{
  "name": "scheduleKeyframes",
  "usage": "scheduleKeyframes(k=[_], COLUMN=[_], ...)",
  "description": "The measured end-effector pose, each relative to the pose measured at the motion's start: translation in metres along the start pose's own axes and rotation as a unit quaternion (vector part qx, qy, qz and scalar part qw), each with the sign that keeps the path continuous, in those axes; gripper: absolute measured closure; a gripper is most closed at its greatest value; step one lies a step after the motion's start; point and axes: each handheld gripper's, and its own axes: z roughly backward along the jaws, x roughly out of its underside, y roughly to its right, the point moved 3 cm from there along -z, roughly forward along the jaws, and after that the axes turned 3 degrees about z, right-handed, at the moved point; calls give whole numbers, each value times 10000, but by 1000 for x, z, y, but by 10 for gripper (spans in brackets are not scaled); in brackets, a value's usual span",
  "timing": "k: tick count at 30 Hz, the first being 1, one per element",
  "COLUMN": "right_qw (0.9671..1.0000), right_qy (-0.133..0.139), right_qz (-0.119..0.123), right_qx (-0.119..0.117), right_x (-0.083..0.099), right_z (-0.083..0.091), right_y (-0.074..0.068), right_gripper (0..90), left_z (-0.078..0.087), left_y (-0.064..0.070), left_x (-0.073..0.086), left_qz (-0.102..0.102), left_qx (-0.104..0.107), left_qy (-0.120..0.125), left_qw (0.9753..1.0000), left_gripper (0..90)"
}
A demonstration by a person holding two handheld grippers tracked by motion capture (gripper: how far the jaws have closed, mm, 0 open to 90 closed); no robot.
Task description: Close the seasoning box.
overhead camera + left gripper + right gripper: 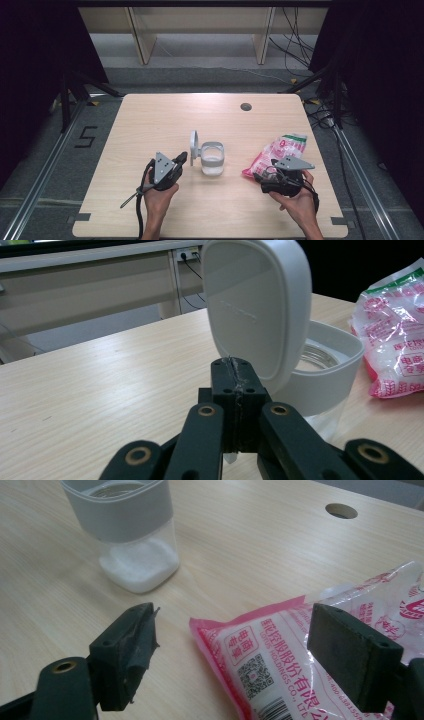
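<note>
The jar [212, 159] stands mid-table, lid [194, 147] flipped upright, ready for filling. Just left of it the left gripper [181, 160] waits with jaws pressed together, empty. Right of the jar, the right gripper [263, 176] gapes wide over the pink bag [279, 150], apparently lining up a grasp.

Most likely a lab or recording studio, not a home. Pale wood-grain table [150, 115] with a round cable hole [245, 106], standing on grey carpet. Black curtains [45, 45] hung down both sides, closing off the space. Metal floor rails [42, 172] running along each flank, with a "5" [86, 136] taped on the floor to the left. Loose cables [295, 45] trailing across the floor behind, near stand legs [75, 87]. Plain light-wood bench or shelving [200, 22] at the back, seemingly bare, though dim there.
</note>
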Motion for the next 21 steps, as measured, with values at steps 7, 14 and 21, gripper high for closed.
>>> scheduleKeyframes(k=[7,14,21], right_qw=[10000,9999,9997], right_qy=[-14,-40,-135], right_qz=[59,70,114], right_qx=[-61,-68,-161], right_x=[1,4,4], right_z=[0,0,-1], right_y=[-2,-4,-8], right_gripper=[216,219,225], left_z=[-5,-9,-10], left_y=[1,4,6], left_x=[-5,-9,-14], left_qz=[-52,-81,-174], left_qx=[21,44,76], left_qy=[-14,23,12], left_qw=[10000,10000,9998], left_gripper=[890,890,890])
